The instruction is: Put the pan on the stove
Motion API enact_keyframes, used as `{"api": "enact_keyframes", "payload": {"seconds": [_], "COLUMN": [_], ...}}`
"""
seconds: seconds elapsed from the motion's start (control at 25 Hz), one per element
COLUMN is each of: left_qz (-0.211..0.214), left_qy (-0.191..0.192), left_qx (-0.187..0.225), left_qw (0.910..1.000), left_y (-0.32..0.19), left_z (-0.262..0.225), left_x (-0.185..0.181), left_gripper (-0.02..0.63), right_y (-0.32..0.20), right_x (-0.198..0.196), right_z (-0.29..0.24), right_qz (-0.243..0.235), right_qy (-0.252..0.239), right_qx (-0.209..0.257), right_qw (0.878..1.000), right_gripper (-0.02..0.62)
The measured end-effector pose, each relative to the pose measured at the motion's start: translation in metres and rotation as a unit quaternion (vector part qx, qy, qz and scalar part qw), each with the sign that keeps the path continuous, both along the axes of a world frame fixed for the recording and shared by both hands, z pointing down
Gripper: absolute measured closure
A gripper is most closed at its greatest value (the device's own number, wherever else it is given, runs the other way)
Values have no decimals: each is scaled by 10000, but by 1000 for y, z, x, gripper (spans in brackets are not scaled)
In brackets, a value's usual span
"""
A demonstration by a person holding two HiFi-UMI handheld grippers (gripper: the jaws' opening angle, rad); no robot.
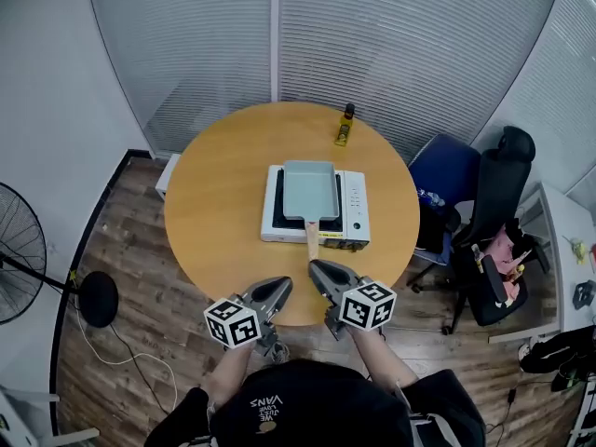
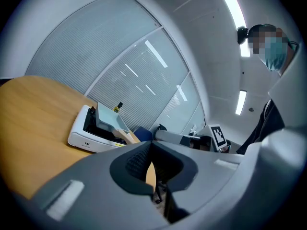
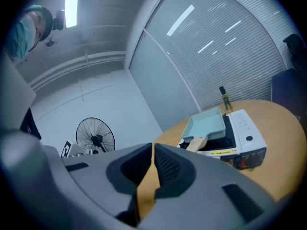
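Observation:
A pale blue-grey rectangular pan [image 1: 309,190] sits on the white stove [image 1: 354,212] in the middle of the round wooden table [image 1: 223,184]. Its wooden handle [image 1: 312,236] points toward me. Both grippers hover at the table's near edge, short of the handle. The left gripper [image 1: 279,287] is shut with nothing between its jaws, and so is the right gripper [image 1: 317,270]. In the left gripper view the left gripper [image 2: 152,145] looks toward the pan [image 2: 108,119] on the stove [image 2: 84,138]. From the right gripper [image 3: 152,150] the pan [image 3: 206,123] lies ahead to the right.
A small yellow bottle [image 1: 345,126] stands at the table's far edge behind the stove. A blue chair [image 1: 447,180] and a black chair [image 1: 498,212] are at the right of the table. A floor fan [image 1: 19,268] stands at the left.

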State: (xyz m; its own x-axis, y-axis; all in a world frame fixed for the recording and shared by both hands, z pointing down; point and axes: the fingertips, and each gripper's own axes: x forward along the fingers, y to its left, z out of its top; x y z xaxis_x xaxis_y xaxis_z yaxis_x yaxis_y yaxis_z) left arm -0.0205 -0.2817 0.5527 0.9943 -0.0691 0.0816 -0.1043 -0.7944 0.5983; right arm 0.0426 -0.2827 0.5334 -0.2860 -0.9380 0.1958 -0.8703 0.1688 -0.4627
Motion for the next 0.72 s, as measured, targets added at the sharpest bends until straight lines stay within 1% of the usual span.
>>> {"api": "enact_keyframes", "payload": {"seconds": [0.16, 0.28, 0.4, 0.72], "left_qz": [-116, -314, -492, -887], "left_qy": [-66, -81, -113, -399], "left_qx": [37, 50, 36, 81], "left_qw": [9999, 9995, 9987, 9952], "left_y": [16, 24, 36, 79], "left_z": [-3, -3, -1, 5], "left_x": [-1, -2, -5, -12], "left_gripper": [597, 597, 598, 597], "right_y": [10, 20, 34, 76], "right_x": [-5, -9, -12, -12], "right_z": [-4, -3, 1, 7], "right_qz": [-249, -420, -508, -692], "right_qy": [114, 179, 172, 165], "right_qx": [-30, -82, -121, -208], "right_qw": [9996, 9989, 9985, 9972], "right_gripper": [572, 574, 575, 580]}}
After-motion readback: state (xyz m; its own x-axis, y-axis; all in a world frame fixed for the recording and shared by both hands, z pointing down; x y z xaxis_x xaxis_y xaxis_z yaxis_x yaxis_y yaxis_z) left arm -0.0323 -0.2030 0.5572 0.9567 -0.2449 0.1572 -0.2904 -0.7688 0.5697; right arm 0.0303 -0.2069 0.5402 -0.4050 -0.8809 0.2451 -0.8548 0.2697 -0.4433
